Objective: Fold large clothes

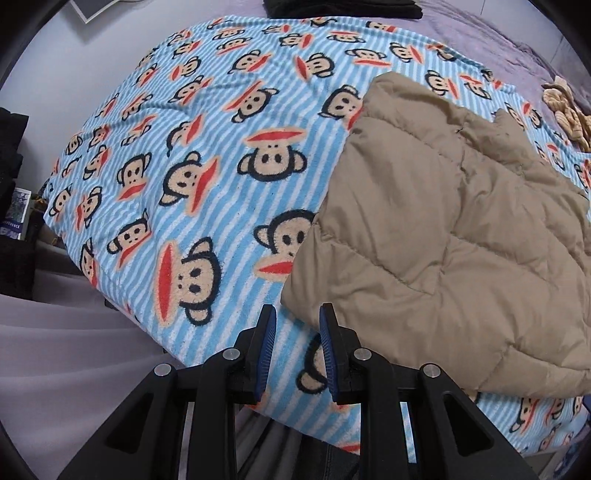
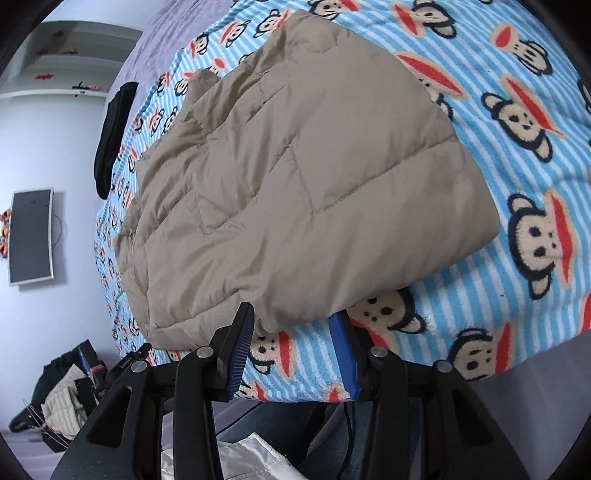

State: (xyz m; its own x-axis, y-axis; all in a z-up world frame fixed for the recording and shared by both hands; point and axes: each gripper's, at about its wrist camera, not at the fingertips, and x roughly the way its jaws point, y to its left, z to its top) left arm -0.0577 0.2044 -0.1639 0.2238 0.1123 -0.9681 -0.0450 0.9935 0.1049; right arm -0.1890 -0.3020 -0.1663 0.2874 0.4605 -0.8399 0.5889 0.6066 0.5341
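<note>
one tan jacket, one monkey blanket

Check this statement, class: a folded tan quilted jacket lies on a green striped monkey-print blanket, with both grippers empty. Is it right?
Only the colour is wrong. The blanket is blue-and-white striped, not green, as the left wrist view shows. The tan quilted jacket lies folded on it, and the left gripper and right gripper are empty.

Premises: a home bedroom. A bed with a lilac sheet carries a striped monkey-print blanket. White wall shelves hold small red items. A flat screen hangs on the wall. Clothes lie heaped on the floor.
</note>
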